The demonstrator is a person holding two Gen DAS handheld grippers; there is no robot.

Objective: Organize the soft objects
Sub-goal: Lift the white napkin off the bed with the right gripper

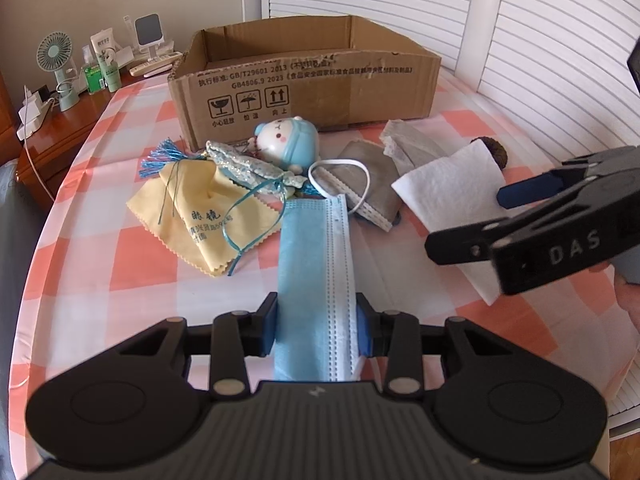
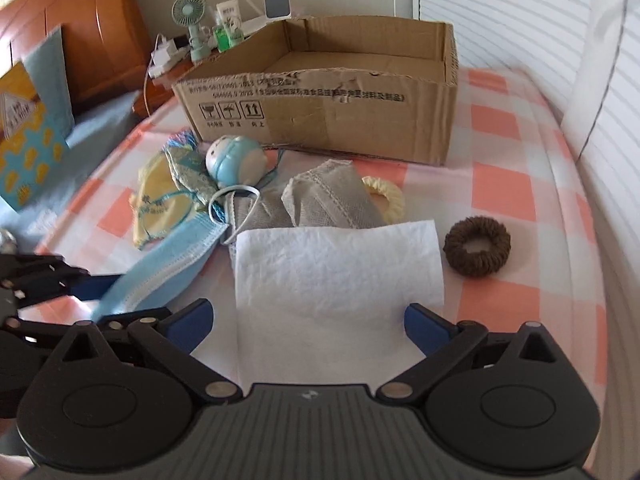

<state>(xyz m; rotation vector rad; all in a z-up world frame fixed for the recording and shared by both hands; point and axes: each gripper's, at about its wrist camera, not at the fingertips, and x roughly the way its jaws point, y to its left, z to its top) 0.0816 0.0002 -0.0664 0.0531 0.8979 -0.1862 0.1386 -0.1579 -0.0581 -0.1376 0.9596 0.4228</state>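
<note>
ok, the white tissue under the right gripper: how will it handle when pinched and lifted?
The white tissue looks thin and crinkled, so it will probably droop and fold. It lies flat and seems very light, so it may flutter or slide. The open right gripper straddles it, so closing could bunch it up.

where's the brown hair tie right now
In the right wrist view the brown hair tie lies on the checked cloth at right, just right of the white tissue and in front of the cardboard box.
</note>
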